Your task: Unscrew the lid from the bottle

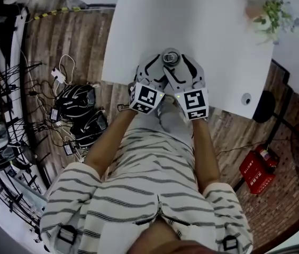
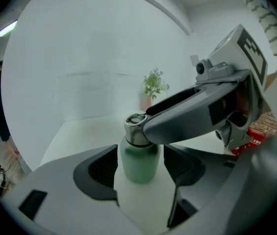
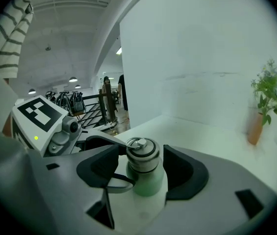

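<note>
Bottle, lid on, inside left gripper, right gripper; jaws apart

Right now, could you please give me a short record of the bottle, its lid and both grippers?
bottle: green, upright on the white table
lid: metal, ringed, on the bottle
left gripper: open, jaws flank the bottle's body
right gripper: open, jaws flank the lid
elsewhere: potted plant at the table's far corner

Lid partly hidden by right hand-held gripper.
</note>
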